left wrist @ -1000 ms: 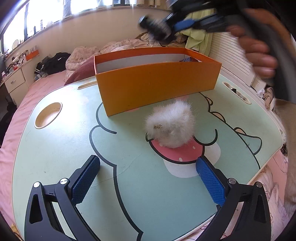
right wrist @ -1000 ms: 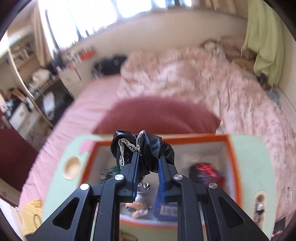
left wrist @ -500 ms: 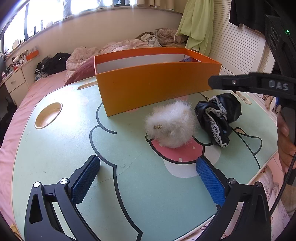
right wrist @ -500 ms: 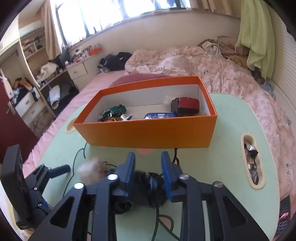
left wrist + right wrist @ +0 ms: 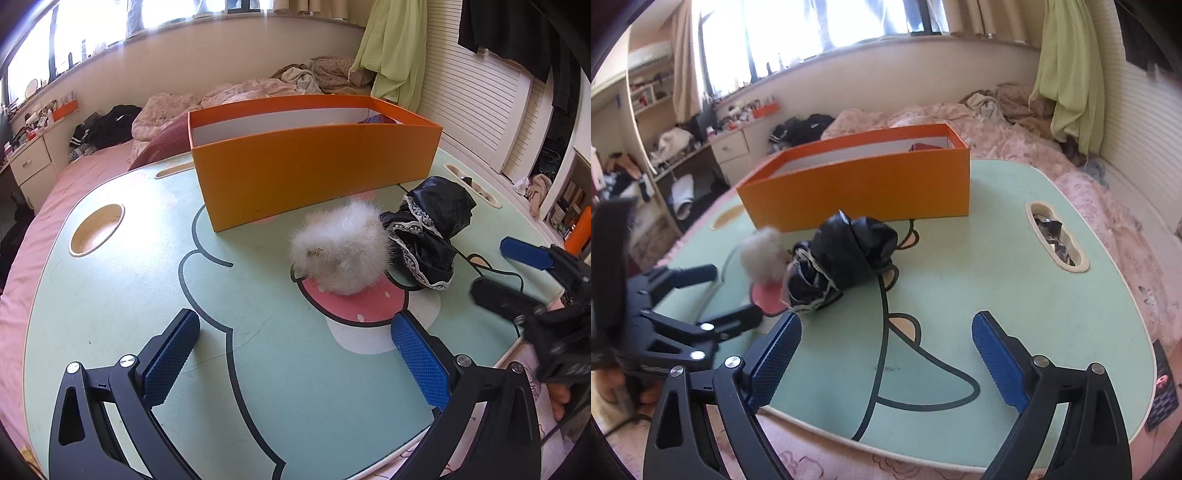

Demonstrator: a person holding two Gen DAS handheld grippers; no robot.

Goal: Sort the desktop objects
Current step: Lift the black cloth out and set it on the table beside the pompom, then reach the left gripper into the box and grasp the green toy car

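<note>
A white fluffy ball (image 5: 341,251) lies on the green cartoon table (image 5: 147,280), in front of the orange box (image 5: 314,177). A black lace-trimmed cloth (image 5: 432,229) lies just right of the ball, touching it. My left gripper (image 5: 295,354) is open and empty, a little short of the ball. My right gripper (image 5: 886,358) is open and empty, pulled back from the cloth (image 5: 842,262); it also shows at the right edge of the left wrist view (image 5: 513,269). The box (image 5: 864,192) holds a dark red item (image 5: 923,147); the rest of its inside is hidden.
The table has a round cup recess (image 5: 96,229) at the left and an oval slot (image 5: 1055,236) with crumpled foil at the right. A bed with pink bedding (image 5: 1015,133) surrounds the table. The table's near edge (image 5: 886,446) is close below my right gripper.
The right gripper carried the black cloth down from above the box, set it on the table beside the fluffy ball, opened and drew back. The left gripper has not moved.
</note>
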